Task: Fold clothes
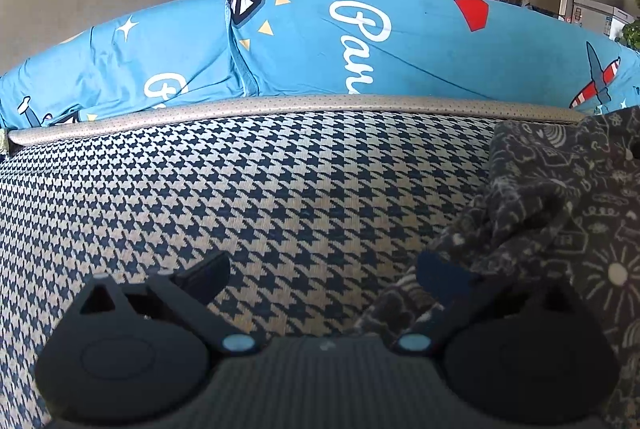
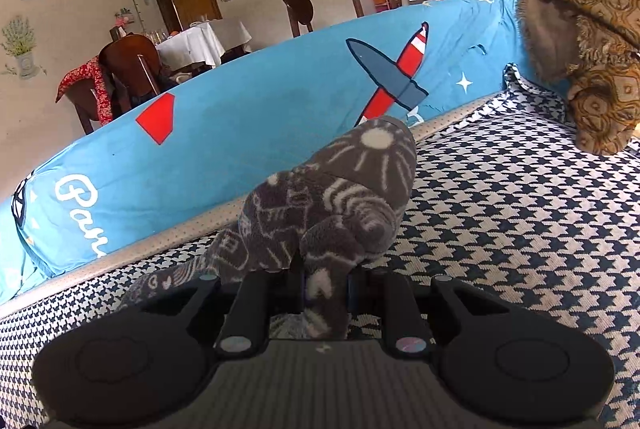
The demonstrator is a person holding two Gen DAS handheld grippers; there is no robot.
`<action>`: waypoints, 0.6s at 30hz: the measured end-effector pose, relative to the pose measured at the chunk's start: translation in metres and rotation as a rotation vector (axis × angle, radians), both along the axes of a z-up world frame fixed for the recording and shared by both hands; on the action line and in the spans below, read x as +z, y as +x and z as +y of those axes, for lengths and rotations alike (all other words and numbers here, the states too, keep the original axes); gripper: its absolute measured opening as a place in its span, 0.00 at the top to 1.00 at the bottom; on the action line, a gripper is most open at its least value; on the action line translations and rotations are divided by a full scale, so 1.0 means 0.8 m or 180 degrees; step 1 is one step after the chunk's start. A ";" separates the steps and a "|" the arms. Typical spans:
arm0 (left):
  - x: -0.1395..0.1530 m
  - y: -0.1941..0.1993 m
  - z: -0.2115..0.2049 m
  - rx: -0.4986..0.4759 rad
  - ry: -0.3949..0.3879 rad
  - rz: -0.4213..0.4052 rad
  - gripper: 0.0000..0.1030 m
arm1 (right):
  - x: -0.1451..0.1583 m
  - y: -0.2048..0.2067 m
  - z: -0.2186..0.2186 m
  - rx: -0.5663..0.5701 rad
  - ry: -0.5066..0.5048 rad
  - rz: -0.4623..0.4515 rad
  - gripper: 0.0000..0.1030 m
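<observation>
A dark grey fleece garment with white doodle prints (image 1: 560, 213) lies bunched on the right of the houndstooth seat (image 1: 260, 197). My left gripper (image 1: 322, 275) stands open just above the seat, its fingers wide apart. Its right finger (image 1: 438, 275) rests against the garment's edge, and nothing lies between the pads. In the right wrist view the same garment (image 2: 340, 197) rises in a bunched fold, and my right gripper (image 2: 324, 287) is shut on it. The cloth trails down to the left onto the seat (image 2: 520, 221).
A blue printed backrest cover (image 1: 360, 41) runs along the far side of the seat, behind a beige piped edge (image 1: 280, 107). A brown patterned cushion (image 2: 592, 69) sits at the far right. Behind stand chairs, a white-clothed table (image 2: 200, 41) and a plant.
</observation>
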State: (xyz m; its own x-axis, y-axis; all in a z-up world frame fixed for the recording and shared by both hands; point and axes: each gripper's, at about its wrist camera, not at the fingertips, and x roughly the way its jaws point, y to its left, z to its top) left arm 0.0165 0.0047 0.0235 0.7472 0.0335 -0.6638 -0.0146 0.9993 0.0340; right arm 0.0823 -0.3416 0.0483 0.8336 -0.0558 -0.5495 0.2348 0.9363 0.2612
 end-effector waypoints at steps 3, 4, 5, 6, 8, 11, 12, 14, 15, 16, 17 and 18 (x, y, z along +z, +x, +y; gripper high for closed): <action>0.003 -0.008 0.003 0.0003 0.0020 -0.0018 0.00 | 0.002 -0.006 -0.001 -0.0056 -0.0009 0.0003 0.82; 0.004 -0.012 0.004 0.0005 0.0031 -0.0020 0.00 | 0.001 -0.007 -0.002 -0.0064 -0.0004 0.0010 0.81; 0.005 -0.015 0.004 0.0007 0.0043 -0.0022 0.00 | 0.001 -0.009 -0.003 -0.0075 0.0000 0.0021 0.81; 0.004 -0.018 0.005 -0.0006 0.0045 -0.0020 0.00 | -0.001 -0.009 -0.003 -0.0091 -0.0002 0.0046 0.80; 0.004 -0.024 0.006 -0.0032 0.0051 -0.0022 0.00 | -0.004 -0.009 -0.005 -0.0095 -0.0027 0.0132 0.71; 0.000 -0.036 0.009 -0.0028 0.0063 -0.0017 0.00 | -0.005 -0.015 -0.008 -0.0131 -0.0076 0.0199 0.64; -0.003 -0.040 0.011 -0.0006 0.0035 0.0015 0.00 | -0.003 -0.019 -0.008 -0.0123 -0.0081 0.0202 0.62; -0.006 -0.046 0.014 0.0014 -0.0049 0.0060 0.00 | -0.001 -0.027 -0.008 -0.0084 -0.0082 0.0212 0.59; -0.007 -0.051 0.015 0.0018 -0.0084 0.0071 0.00 | 0.001 -0.031 -0.006 -0.0053 -0.0078 0.0214 0.59; -0.008 -0.055 0.015 0.0023 -0.0092 0.0075 0.00 | 0.002 -0.035 -0.004 -0.0022 -0.0079 0.0215 0.58; -0.009 -0.059 0.015 0.0026 -0.0084 0.0074 0.00 | 0.004 -0.039 -0.001 0.0010 -0.0088 0.0218 0.58; -0.010 -0.065 0.015 0.0032 -0.0068 0.0066 0.00 | 0.007 -0.043 0.002 0.0043 -0.0098 0.0223 0.57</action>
State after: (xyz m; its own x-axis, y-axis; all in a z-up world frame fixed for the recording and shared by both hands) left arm -0.0356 0.0166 0.0159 0.7329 0.0267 -0.6798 -0.0243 0.9996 0.0131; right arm 0.0476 -0.3400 0.0535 0.7939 -0.0625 -0.6048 0.2387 0.9468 0.2156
